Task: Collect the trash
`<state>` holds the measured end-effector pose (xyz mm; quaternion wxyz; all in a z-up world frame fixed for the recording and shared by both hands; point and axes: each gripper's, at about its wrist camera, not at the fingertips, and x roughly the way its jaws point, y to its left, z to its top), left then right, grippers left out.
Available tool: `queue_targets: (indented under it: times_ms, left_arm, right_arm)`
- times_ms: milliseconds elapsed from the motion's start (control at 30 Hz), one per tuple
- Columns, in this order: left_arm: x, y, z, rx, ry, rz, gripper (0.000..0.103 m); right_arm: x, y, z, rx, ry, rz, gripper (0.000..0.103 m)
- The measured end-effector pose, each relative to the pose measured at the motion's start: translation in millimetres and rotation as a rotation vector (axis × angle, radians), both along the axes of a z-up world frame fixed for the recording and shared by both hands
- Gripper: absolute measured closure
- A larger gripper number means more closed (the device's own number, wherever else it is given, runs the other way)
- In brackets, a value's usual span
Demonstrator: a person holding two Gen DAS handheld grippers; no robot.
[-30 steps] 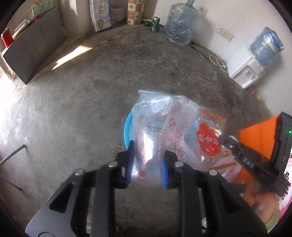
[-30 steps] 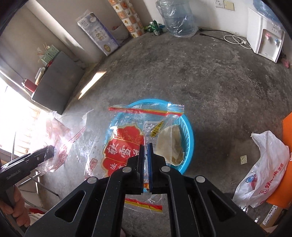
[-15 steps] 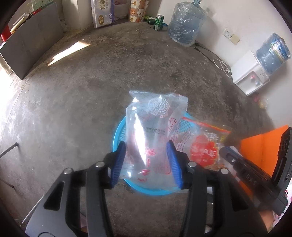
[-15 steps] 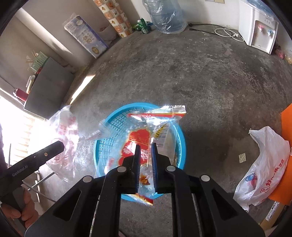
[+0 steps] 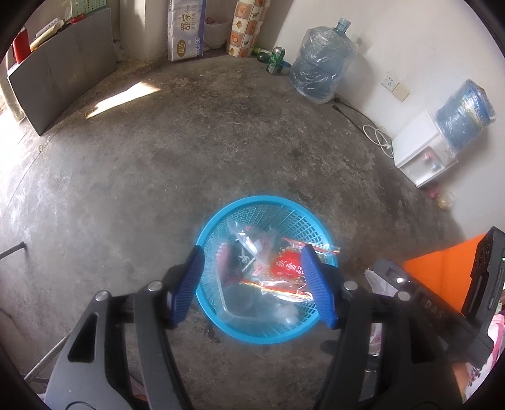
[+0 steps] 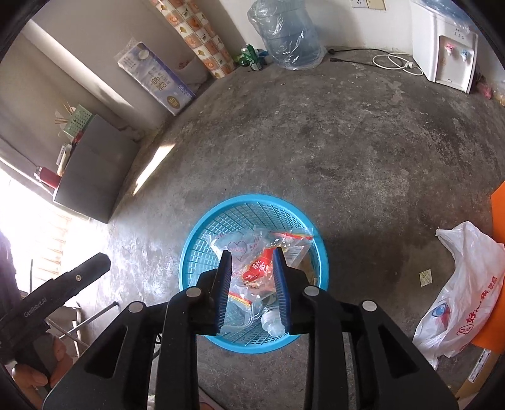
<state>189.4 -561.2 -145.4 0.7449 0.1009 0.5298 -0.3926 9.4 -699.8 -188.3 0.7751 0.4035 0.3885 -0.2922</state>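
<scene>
Two hand-held grippers hang over a blue basket [image 5: 210, 328] on a bare concrete floor [image 5: 132, 176], both pointing steeply down into it. The left gripper [image 5: 252, 285] has its blue pads spread wide, the right gripper [image 6: 254, 288] has them narrowly apart; both pairs of jaws have just been opening, and nothing is pinched between either. The trash lies inside the basket: a red printed wrapper [image 5: 287, 266], a clear plastic bag [image 5: 249, 243], a clear plastic tray [image 5: 235, 304] and a small clear bottle [image 6: 273, 323].

Only the left wrist view shows the right gripper's black body at its right edge, in front of an orange panel [image 5: 442, 271], and a blue water jug [image 5: 464, 113] seated on a white dispenser [image 5: 419, 154]. Only the right wrist view shows a white shopping bag [image 6: 464, 290] with red print lying on the floor right of the basket, near the orange panel, and, at the lower left, a hand [image 6: 41, 369] gripping the handle of the left gripper.

Both views take in the far wall: an empty water jug [image 5: 322, 66] wrapped in plastic, a green can [image 5: 276, 60] beside it, a pack of tissue [image 5: 186, 28] and a grey cabinet [image 5: 63, 82].
</scene>
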Motion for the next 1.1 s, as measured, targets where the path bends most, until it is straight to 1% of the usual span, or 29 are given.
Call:
queue_targets:
  times_ms: [33, 100, 133, 200, 300, 367, 433, 500, 567, 600, 667, 733, 800, 867, 933, 1000, 1033, 1100]
  left_arm:
    - [-3, 7, 7, -0.017, -0.010, 0.002, 0.043]
    - [-8, 24, 25, -0.052, -0.028, 0.006, 0.042]
    - [-10, 34, 35, -0.071, -0.031, 0.010, 0.041]
    - [-16, 59, 55, -0.113, -0.034, 0.020, 0.038]
    - [-28, 105, 81, -0.143, -0.045, 0.035, 0.035]
    - [-38, 138, 96, -0.127, -0.065, 0.049, 0.034]
    - [-49, 175, 110, -0.115, -0.091, 0.071, 0.032]
    - [-59, 217, 123, -0.124, -0.118, 0.113, 0.030]
    - [-66, 261, 134, -0.150, -0.124, 0.169, 0.027]
    - [-68, 282, 138, -0.164, -0.123, 0.198, 0.026]
    - [-73, 322, 144, -0.186, -0.121, 0.259, 0.025]
    - [-76, 357, 147, -0.204, -0.123, 0.309, 0.024]
    - [-78, 385, 148, -0.208, -0.138, 0.350, 0.024]
    - [-81, 405, 148, -0.211, -0.155, 0.379, 0.024]
    - [-85, 415, 145, -0.217, -0.164, 0.394, 0.024]
    - [-91, 419, 144, -0.232, -0.171, 0.377, 0.022]
    - [-95, 421, 144, -0.241, -0.172, 0.366, 0.020]
    - [-100, 417, 144, -0.273, -0.173, 0.340, 0.017]
  right_arm:
    - [0, 0, 1, 0.000, -0.002, -0.003, 0.070]
    - [-1, 1, 4, -0.006, 0.004, -0.011, 0.060]
    - [-1, 1, 5, -0.006, 0.007, -0.014, 0.057]
    - [0, 2, 6, 0.000, 0.011, -0.002, 0.045]
    - [6, 8, 7, 0.004, 0.026, 0.031, 0.037]
    - [12, 16, 8, -0.004, 0.032, 0.076, 0.033]
    - [18, 27, 13, -0.058, 0.045, 0.126, 0.031]
    - [23, 39, 16, -0.117, 0.055, 0.173, 0.026]
    - [26, 51, 16, -0.152, 0.071, 0.209, 0.025]
    - [25, 57, 16, -0.158, 0.086, 0.208, 0.024]
    - [22, 69, 16, -0.141, 0.101, 0.188, 0.024]
    - [22, 84, 22, -0.125, 0.116, 0.190, 0.024]
    - [20, 107, 38, -0.154, 0.107, 0.210, 0.024]
    - [17, 136, 63, -0.220, 0.091, 0.238, 0.024]
    - [11, 169, 91, -0.286, 0.063, 0.268, 0.024]
    - [3, 201, 120, -0.342, 0.012, 0.293, 0.016]
    - [-3, 219, 133, -0.368, -0.019, 0.310, 0.015]
    - [-13, 255, 156, -0.423, -0.067, 0.343, 0.008]
